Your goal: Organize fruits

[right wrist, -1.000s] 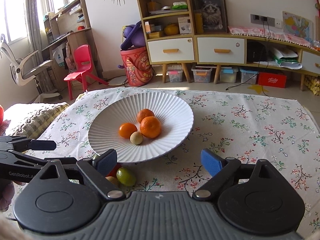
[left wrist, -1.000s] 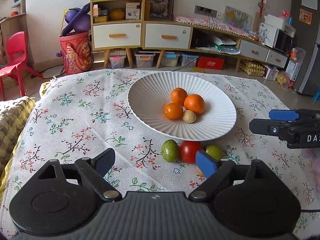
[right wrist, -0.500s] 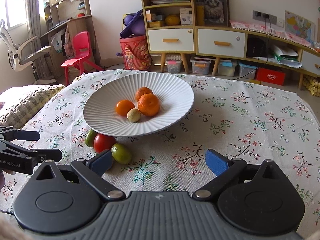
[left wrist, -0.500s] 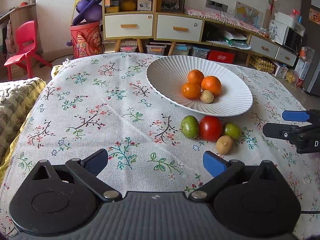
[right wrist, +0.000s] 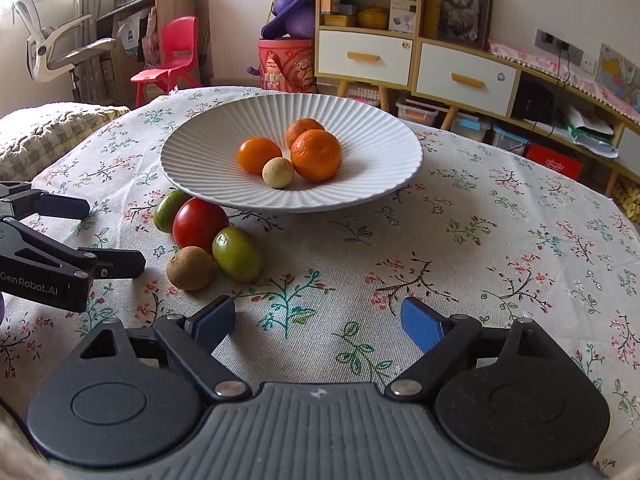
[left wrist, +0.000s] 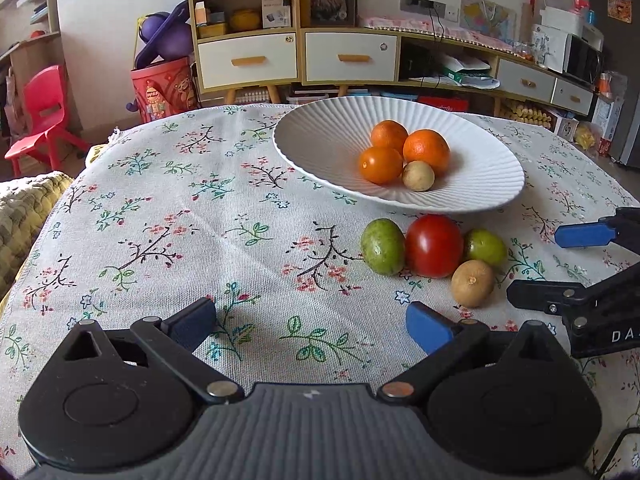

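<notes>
Black left gripper (left wrist: 310,326) — blue pads, silver screws (white "GenRobot.AI" lettering)

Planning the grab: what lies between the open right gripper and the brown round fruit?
Only bare floral tablecloth separates the right gripper from the brown round fruit, as the right wrist view shows.

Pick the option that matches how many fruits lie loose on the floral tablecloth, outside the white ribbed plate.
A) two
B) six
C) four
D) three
C. Beside the near rim of the white ribbed plate, four pieces sit on the floral tablecloth: a large green fruit, a red tomato, a smaller green fruit and a brown round fruit.
</notes>
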Motion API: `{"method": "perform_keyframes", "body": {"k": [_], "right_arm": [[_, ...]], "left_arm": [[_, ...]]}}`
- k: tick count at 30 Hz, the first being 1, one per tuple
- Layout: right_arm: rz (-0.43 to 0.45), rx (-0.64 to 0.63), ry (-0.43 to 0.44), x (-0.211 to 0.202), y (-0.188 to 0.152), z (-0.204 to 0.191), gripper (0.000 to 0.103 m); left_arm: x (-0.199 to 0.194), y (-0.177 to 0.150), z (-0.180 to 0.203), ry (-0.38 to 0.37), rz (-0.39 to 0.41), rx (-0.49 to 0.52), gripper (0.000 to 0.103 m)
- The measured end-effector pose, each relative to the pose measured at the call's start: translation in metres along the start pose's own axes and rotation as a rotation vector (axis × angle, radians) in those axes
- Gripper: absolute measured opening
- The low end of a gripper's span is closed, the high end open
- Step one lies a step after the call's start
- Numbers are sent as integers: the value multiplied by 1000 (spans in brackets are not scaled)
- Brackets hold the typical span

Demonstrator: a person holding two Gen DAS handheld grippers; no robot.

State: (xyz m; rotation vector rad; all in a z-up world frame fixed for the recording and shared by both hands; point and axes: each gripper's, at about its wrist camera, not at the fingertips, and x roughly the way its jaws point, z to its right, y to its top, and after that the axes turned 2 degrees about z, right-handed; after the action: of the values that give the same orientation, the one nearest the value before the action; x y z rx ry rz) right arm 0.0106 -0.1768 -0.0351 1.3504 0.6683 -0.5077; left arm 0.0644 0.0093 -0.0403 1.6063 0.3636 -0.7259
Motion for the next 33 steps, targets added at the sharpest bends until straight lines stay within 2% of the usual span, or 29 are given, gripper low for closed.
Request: {"method": "perform_keyframes", "body": {"k": [5, 9, 13, 14, 18, 27, 31, 33], "right_arm": [[20, -17, 16, 3, 2, -6, 88], [35, -29, 29, 5, 4, -10, 84], [46, -59, 45, 4, 4, -12, 77], [48, -67, 50, 4, 5, -13, 73], [52, -96, 77, 3, 7, -17, 59], [55, -118, 107, 4, 9, -19, 44], [56, -127, 112, 4, 9, -21, 40], [55, -128, 118, 4, 9, -21, 37]], "left_arm": [[5, 4, 5, -3, 14, 8, 92], [8, 6, 8, -16, 22, 13, 90], [8, 8, 10, -39, 35, 23, 78], [8, 9, 11, -45, 39, 27, 73], [10, 12, 13, -63, 43, 34, 66], [12, 14, 14, -77, 51, 29, 51], [12, 17, 14, -79, 58, 18, 38], [13, 19, 14, -83, 59, 16, 34]]}}
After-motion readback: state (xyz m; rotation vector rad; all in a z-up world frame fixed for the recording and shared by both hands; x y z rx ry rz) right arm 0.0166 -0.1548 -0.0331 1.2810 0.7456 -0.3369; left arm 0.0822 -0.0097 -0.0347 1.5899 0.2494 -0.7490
